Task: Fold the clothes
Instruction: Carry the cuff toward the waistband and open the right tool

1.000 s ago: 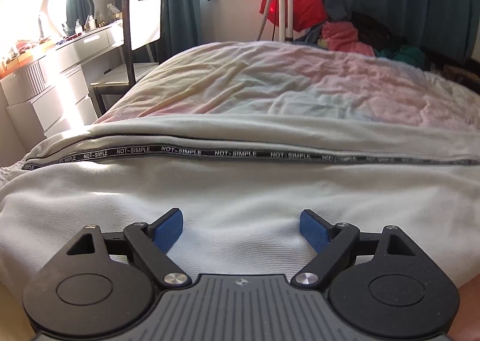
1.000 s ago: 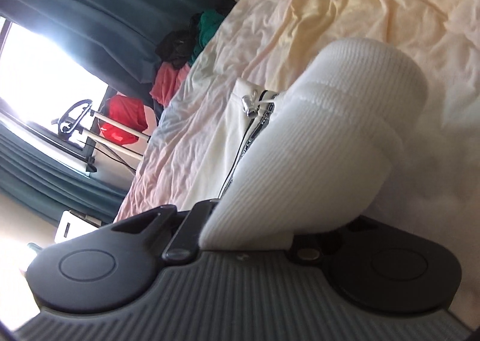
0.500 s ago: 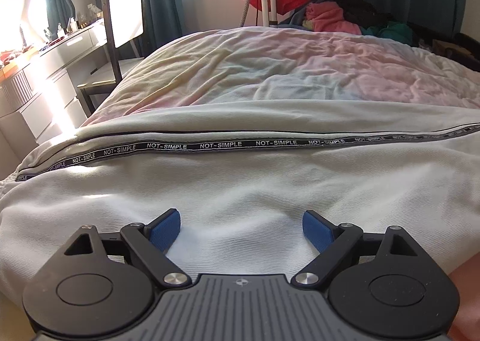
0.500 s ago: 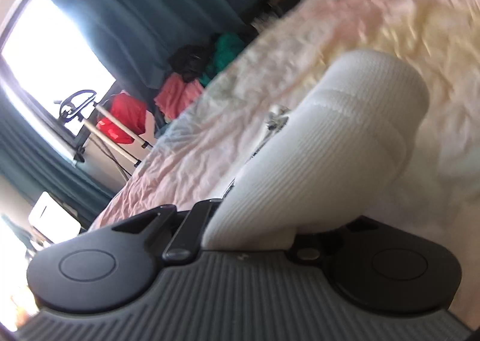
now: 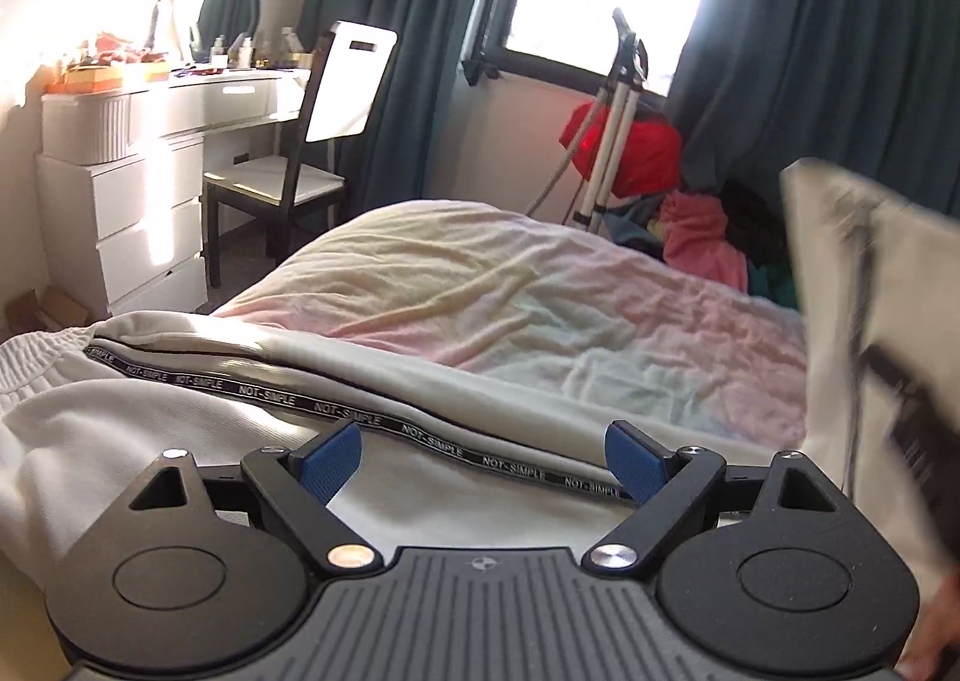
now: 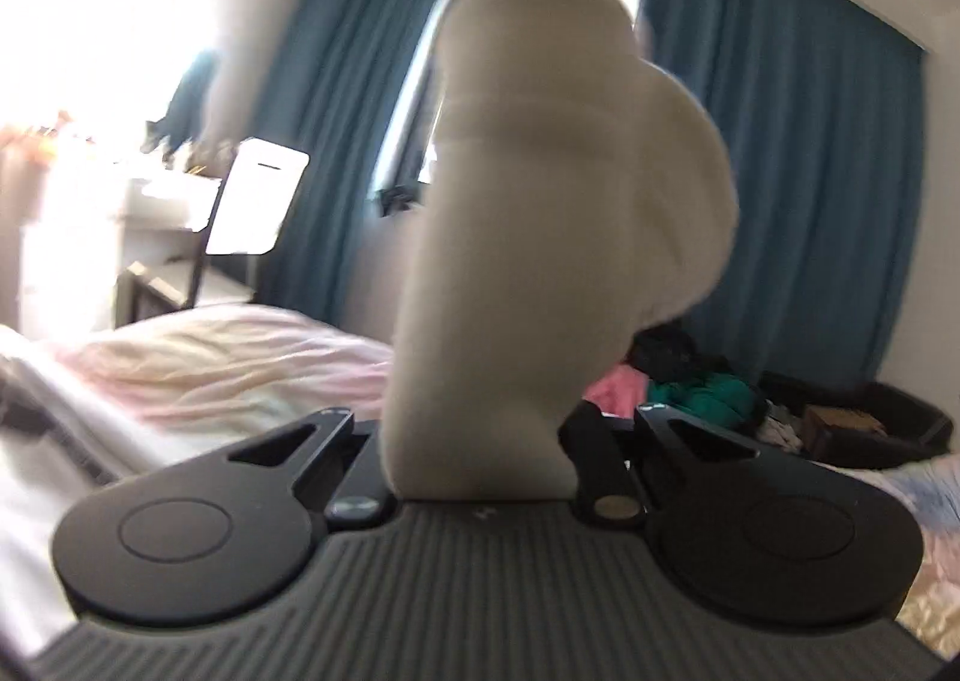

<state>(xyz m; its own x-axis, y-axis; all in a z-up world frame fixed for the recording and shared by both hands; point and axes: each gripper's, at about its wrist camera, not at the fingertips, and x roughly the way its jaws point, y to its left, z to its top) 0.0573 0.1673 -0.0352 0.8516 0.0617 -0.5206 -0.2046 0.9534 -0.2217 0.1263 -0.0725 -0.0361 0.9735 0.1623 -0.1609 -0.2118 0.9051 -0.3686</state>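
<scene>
A white garment (image 5: pixel 180 441) with a black NOT-SIMPLE lettered tape (image 5: pixel 336 411) lies across the near end of the bed. My left gripper (image 5: pixel 489 456) is open and empty, low over the garment. My right gripper (image 6: pixel 480 435) is shut on a thick white ribbed cuff of the garment (image 6: pixel 540 237) and holds it raised in the air; the fingertips are hidden by the cloth. The lifted part (image 5: pixel 876 357) shows blurred at the right edge of the left wrist view.
The bed has a pastel crumpled sheet (image 5: pixel 510 285). A white dresser (image 5: pixel 138 189) and a chair (image 5: pixel 300 165) stand at the left. A tripod (image 5: pixel 612 129) and a pile of coloured clothes (image 5: pixel 690 237) are by the curtained window.
My right gripper has swung the held cuff up off the bed into the air. My left gripper has tilted up and turned left, still open.
</scene>
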